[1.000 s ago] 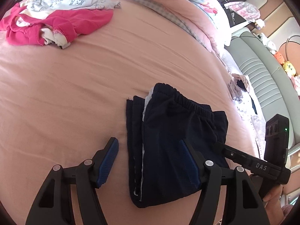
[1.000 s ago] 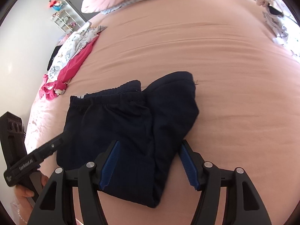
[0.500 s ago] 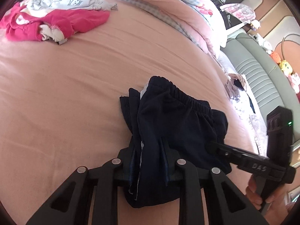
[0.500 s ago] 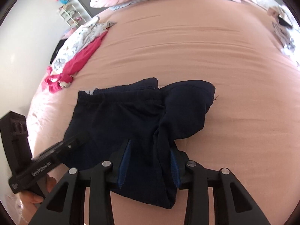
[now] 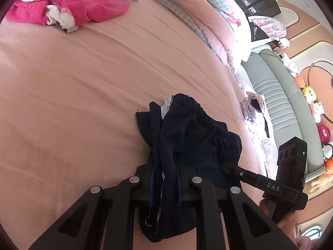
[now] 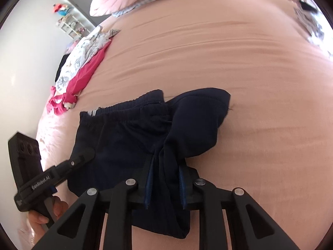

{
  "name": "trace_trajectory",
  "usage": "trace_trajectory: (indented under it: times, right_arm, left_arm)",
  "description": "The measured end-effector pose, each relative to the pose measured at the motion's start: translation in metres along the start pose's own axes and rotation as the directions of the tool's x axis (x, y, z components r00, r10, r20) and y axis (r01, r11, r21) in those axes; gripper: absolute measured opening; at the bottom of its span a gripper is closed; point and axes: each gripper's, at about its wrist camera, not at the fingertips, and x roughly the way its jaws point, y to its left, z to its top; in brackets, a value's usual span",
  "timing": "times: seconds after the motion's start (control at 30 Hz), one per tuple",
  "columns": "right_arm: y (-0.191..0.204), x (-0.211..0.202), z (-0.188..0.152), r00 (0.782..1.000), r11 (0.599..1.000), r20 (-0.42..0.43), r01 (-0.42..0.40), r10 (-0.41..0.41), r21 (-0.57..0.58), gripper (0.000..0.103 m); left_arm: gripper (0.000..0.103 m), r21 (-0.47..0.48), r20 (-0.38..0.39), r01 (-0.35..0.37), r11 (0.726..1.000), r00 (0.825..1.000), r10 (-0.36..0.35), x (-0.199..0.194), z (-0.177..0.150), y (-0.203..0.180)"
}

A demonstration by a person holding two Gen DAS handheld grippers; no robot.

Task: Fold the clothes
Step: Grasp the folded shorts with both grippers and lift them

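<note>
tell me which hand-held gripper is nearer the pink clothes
Left. The left hand-held gripper grips the shorts' side facing the pink clothes; the right grips the far side.

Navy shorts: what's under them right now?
The navy shorts lie on the pink bedsheet, the only thing visible below them. Both grippers, left and right, pinch bunched near edges. Anything beneath the folded layers is covered.
</note>
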Motion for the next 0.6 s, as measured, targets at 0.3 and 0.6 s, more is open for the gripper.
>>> trace_trajectory:
  times: [0.3,0.6]
  right_arm:
    - [0.015,0.005,0.002,0.994,0.989,0.034,0.104,-0.101,-0.103,0.027]
    - [0.029,-0.048,-0.001,0.997,0.997,0.070,-0.012,0.017,-0.072,0.010]
  left_arm:
    - [0.010,0.041,-0.012,-0.026,0.999,1.000,0.027,0.014,0.001,-0.013]
    - [0.009,0.109,0.013,0.014,0.994,1.000,-0.016,-0.022,-0.011,-0.066]
